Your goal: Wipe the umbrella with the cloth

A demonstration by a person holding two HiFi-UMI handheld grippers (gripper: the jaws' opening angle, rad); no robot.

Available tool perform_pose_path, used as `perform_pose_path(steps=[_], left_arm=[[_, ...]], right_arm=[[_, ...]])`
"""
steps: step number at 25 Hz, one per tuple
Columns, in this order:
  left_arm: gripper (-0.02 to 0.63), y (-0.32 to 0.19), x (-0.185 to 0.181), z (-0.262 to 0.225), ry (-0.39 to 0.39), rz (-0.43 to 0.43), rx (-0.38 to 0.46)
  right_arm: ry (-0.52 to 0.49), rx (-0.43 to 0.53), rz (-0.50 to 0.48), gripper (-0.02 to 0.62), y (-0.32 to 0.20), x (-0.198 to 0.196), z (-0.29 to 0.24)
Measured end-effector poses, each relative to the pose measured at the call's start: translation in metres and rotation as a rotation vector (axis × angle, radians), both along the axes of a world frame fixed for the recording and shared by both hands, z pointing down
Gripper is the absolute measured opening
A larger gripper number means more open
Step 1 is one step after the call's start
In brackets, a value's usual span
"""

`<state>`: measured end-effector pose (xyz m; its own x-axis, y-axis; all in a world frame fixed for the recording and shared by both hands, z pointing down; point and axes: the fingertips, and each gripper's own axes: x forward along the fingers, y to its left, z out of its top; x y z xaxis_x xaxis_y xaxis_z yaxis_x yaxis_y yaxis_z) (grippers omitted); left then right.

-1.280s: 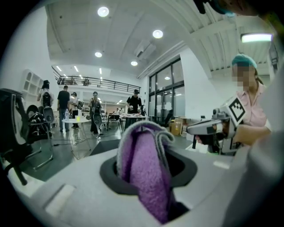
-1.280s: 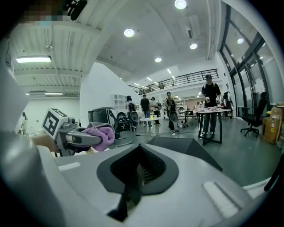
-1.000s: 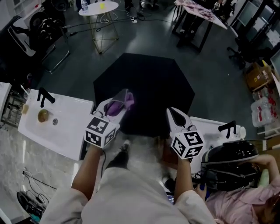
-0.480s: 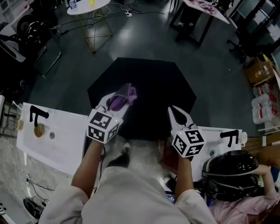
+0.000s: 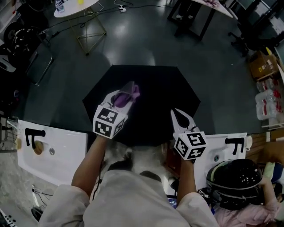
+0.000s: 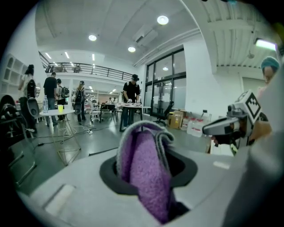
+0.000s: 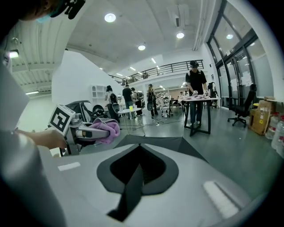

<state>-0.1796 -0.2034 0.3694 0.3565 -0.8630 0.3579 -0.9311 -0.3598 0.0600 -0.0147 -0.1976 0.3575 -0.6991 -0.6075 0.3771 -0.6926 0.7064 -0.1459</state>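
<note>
A black open umbrella (image 5: 151,95) stands canopy-up on the dark floor in front of me. My left gripper (image 5: 130,86) is over the umbrella's near left panel, shut on a purple cloth (image 5: 124,95). In the left gripper view the cloth (image 6: 148,173) is folded and fills the gap between the jaws. My right gripper (image 5: 175,112) hangs over the umbrella's near right edge, jaws shut with nothing in them. From the right gripper view (image 7: 139,146) I see the umbrella's canopy (image 7: 182,142) just beyond the jaws, and the left gripper (image 7: 91,131) with the cloth (image 7: 106,128) at left.
White sink counters with black taps flank me at left (image 5: 62,153) and right (image 5: 219,144). A black helmet (image 5: 235,181) is at lower right. A round table (image 5: 73,5), a dark desk (image 5: 195,13) and cardboard boxes (image 5: 262,64) stand farther off. Several people (image 6: 132,99) stand in the background.
The head view has shifted forward, so the umbrella sits lower and more fully in frame. Both grippers keep their pose, and the cloth stays in the left gripper.
</note>
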Motion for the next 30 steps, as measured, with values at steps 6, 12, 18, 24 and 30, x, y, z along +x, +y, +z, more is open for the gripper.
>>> perform_pose_path(steps=[6, 12, 18, 24, 30], left_arm=[[0.129, -0.068, -0.025, 0.02, 0.021, -0.011, -0.028], [0.129, -0.122, -0.03, 0.049, 0.042, -0.028, -0.069], [0.129, -0.17, -0.024, 0.082, 0.034, -0.029, -0.125], [0.13, -0.214, -0.024, 0.115, 0.029, -0.055, -0.169], [0.132, -0.239, -0.009, 0.139, 0.016, -0.064, -0.192]], right_arm=[[0.01, -0.033, 0.041, 0.006, -0.04, -0.011, 0.021], [0.02, -0.068, 0.061, 0.006, -0.072, -0.012, 0.048], [0.036, -0.133, 0.056, 0.006, -0.102, -0.011, 0.088], [0.055, -0.183, 0.051, 0.006, -0.129, -0.008, 0.134], [0.063, -0.229, 0.075, 0.006, -0.149, 0.003, 0.177]])
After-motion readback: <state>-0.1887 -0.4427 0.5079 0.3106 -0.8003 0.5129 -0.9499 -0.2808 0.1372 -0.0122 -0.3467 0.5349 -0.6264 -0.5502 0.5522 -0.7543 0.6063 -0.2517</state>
